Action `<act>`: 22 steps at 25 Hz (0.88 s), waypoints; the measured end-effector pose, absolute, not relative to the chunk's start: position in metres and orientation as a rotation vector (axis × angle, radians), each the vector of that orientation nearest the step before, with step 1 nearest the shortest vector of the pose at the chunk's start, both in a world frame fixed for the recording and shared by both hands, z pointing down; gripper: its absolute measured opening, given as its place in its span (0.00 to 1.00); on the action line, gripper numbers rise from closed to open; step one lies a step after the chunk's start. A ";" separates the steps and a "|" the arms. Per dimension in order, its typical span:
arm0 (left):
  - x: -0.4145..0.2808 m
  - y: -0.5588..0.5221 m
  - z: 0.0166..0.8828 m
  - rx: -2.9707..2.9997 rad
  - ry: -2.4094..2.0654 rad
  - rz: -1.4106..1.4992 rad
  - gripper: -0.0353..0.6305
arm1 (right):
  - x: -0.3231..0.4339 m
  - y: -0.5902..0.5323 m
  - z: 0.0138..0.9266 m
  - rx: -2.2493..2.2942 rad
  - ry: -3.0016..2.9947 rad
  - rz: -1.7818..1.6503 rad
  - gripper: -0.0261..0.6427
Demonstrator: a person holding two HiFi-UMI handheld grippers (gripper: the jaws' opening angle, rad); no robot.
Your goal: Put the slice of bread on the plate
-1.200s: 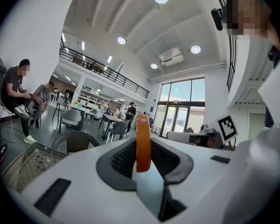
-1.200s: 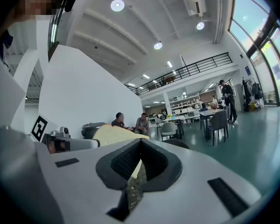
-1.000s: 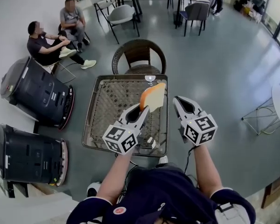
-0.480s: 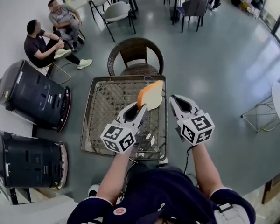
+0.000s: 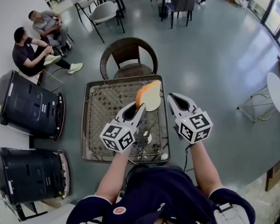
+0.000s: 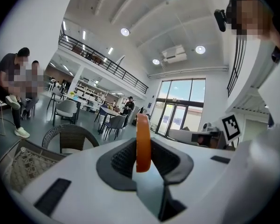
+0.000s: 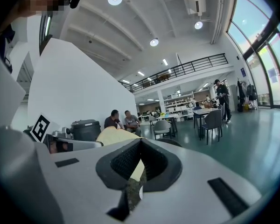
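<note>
The slice of bread [image 5: 148,95], pale with an orange-brown crust, stands on edge above the far right part of the wicker table [image 5: 102,120]. My left gripper [image 5: 141,107] is shut on its lower edge. In the left gripper view the bread [image 6: 143,141] shows edge-on between the pads. My right gripper [image 5: 171,97] hangs just right of the bread, shut with nothing in it. In the right gripper view [image 7: 141,141] the bread [image 7: 114,135] shows to the left. A small white round thing [image 5: 143,138] lies on the table under my left gripper; I cannot tell whether it is the plate.
A wicker chair [image 5: 129,57] stands behind the table. Two black wheeled machines [image 5: 25,107] [image 5: 28,171] are at the left. Two people sit at the far left [image 5: 30,50]. More tables and chairs [image 5: 102,10] stand further back, and a white round table [image 5: 277,92] at the right.
Both grippers have shifted a little over the table, with the bread still in the left one. The view has swung, so the seated people and machines now lie further left.
</note>
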State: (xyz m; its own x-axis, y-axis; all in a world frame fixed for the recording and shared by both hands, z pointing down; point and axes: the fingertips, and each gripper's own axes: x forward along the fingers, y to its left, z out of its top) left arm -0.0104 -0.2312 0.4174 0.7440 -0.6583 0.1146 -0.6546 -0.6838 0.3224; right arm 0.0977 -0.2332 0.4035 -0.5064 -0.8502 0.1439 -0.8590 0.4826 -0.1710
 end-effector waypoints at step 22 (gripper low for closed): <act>-0.017 -0.296 0.552 2.413 -0.843 0.129 0.19 | 0.082 -0.275 0.493 1.564 -2.468 0.567 0.05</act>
